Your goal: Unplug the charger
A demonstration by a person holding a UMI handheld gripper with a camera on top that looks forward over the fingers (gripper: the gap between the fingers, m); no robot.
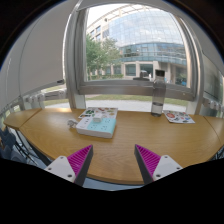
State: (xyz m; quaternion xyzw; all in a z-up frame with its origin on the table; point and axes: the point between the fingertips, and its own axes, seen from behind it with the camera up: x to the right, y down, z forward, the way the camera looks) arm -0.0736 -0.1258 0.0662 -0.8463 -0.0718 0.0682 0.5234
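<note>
My gripper [114,160] is open, its two magenta pads [80,158] wide apart with nothing between them. It hovers over the near edge of a wooden table [125,138]. No charger, cable or socket shows in this view. A tall grey bottle-like object [158,97] stands upright at the far edge of the table, beyond the fingers and to the right.
A teal and white book or box [97,122] lies on the table ahead left. A magazine [179,117] lies at the far right. Large windows [140,45] behind the table show a building and trees. Dark chair parts [22,145] show at the left.
</note>
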